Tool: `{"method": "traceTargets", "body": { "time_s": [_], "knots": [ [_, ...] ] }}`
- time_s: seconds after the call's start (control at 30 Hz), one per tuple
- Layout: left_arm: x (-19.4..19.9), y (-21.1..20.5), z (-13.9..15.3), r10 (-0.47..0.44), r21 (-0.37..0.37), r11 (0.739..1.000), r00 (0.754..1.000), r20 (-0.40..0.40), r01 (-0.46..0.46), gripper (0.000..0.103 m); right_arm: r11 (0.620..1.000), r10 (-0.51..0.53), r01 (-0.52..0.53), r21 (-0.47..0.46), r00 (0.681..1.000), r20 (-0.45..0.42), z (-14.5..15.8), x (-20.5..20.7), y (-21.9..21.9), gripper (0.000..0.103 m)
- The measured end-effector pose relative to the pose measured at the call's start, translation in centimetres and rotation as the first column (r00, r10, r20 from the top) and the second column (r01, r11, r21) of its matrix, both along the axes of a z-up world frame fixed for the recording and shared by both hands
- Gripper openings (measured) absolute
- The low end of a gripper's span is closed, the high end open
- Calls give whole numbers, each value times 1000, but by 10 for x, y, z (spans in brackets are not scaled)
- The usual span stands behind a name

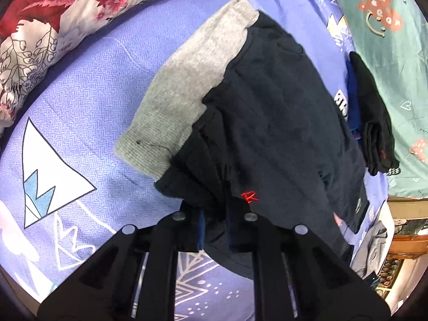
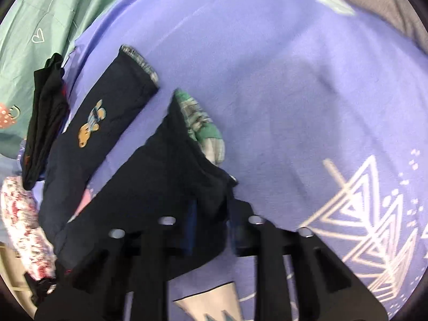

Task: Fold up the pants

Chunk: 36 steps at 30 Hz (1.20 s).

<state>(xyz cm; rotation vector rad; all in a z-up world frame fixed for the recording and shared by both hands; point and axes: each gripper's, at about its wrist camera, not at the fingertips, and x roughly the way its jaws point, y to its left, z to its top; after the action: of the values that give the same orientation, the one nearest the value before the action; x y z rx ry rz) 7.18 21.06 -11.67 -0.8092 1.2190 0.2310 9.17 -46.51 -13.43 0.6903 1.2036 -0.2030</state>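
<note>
Dark navy pants (image 1: 272, 123) with a wide grey ribbed waistband (image 1: 187, 85) lie on a purple bed sheet (image 1: 80, 107). My left gripper (image 1: 214, 214) is shut on the navy fabric near the waist, beside a small red mark (image 1: 248, 196). In the right wrist view, my right gripper (image 2: 211, 222) is shut on one pant leg (image 2: 165, 187), whose plaid-lined cuff (image 2: 203, 125) is lifted and turned up. The other leg (image 2: 101, 123), with a bear patch (image 2: 92, 127), lies flat to the left.
A folded black garment (image 1: 374, 117) lies right of the pants at the edge of a green sheet (image 1: 396, 53); it also shows in the right wrist view (image 2: 45, 115). A floral quilt (image 1: 53, 21) lies at the upper left. The bed edge and furniture (image 1: 401, 240) are at the lower right.
</note>
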Motion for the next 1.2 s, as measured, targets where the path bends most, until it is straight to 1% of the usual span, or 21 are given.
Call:
{"method": "traceTargets", "body": {
  "time_s": [0.07, 0.2, 0.27, 0.4, 0.53, 0.6, 0.63, 0.67, 0.7, 0.73, 0.77, 0.8, 0.83, 0.87, 0.9, 0.93, 0.97, 1.03, 1.1, 1.17, 1.2],
  "knots": [
    [-3, 0, 6, 11, 1, 1000, 1000, 21, -11, 10, 1000, -17, 16, 9, 1000, 19, 4, -2, -4, 11],
    [-15, 3, 33, 14, 28, 999, 997, 82, -17, 9, 998, -39, 33, 56, 993, 110, 30, -13, -13, 10],
    [-24, -1, 56, -24, 83, 997, 990, 139, 12, 9, 1000, 11, -14, 14, 989, 146, 53, -20, -10, 10],
    [-48, -12, 77, -102, 120, 989, 982, 156, 84, 9, 999, 40, -34, -37, 986, 162, 81, -45, -12, 10],
    [-75, -17, 67, -123, 98, 989, 986, 113, 112, 9, 999, 38, -34, -35, 994, 105, 76, -74, -24, 10],
    [-85, -19, 49, -133, 114, 986, 989, 59, 125, 9, 999, 35, -33, -39, 998, 55, 62, -86, -28, 11],
    [-89, -21, 37, -139, 136, 982, 990, 28, 134, 11, 999, 44, -44, -28, 999, 17, 48, -90, -29, 14],
    [-90, -21, 29, -146, 158, 977, 989, 3, 143, 18, 998, 55, -56, -33, 998, -23, 34, -91, -28, 28],
    [-90, -21, 19, -146, 195, 969, 988, -48, 153, 21, 994, 60, -67, -83, 994, -88, 22, -90, -28, 39],
    [-89, -19, 13, -138, 219, 963, 987, -88, 155, 28, 985, 41, -66, -160, 987, -155, 15, -90, -30, 54],
    [-91, -16, 8, -130, 239, 958, 984, -125, 157, 30, 976, 15, -52, -211, 985, -173, 15, -89, -33, 57],
    [-92, -14, 9, -125, 236, 960, 984, -130, 153, 31, 974, 2, -36, -223, 989, -149, 19, -89, -34, 57],
    [-94, -11, 11, -117, 223, 964, 986, -122, 142, 37, 958, -22, -11, -285, 994, -109, 32, -88, -35, 57],
    [-96, -8, 16, -94, 241, 963, 988, -122, 122, 54, 930, -41, 10, -367, 996, -78, 43, -85, -35, 59],
    [-97, -6, 22, -73, 283, 954, 990, -118, 104, 63, 895, -51, 32, -445, 998, -33, 56, -80, -33, 62],
    [-98, -4, 28, -59, 320, 943, 993, -103, 90, 69, 885, -35, 41, -464, 999, 21, 66, -72, -30, 67],
    [-98, -4, 37, -59, 352, 933, 995, -76, 82, 70, 900, 7, 22, -434, 998, 64, 71, -59, -24, 68],
    [-96, -8, 48, -78, 382, 920, 996, -47, 90, 73, 918, 70, -28, -395, 993, 92, 71, -30, -10, 68],
    [-93, -14, 57, -81, 420, 904, 997, -12, 79, 81, 937, 104, -54, -346, 986, 127, 68, -2, 1, 68],
    [-87, -23, 62, -77, 446, 893, 997, 22, 59, 83, 954, 128, -80, -289, 980, 150, 59, 35, 15, 68],
    [-82, -28, 65, -82, 444, 894, 996, 43, 55, 85, 961, 134, -91, -262, 980, 150, 54, 53, 22, 68]
  ]
}}
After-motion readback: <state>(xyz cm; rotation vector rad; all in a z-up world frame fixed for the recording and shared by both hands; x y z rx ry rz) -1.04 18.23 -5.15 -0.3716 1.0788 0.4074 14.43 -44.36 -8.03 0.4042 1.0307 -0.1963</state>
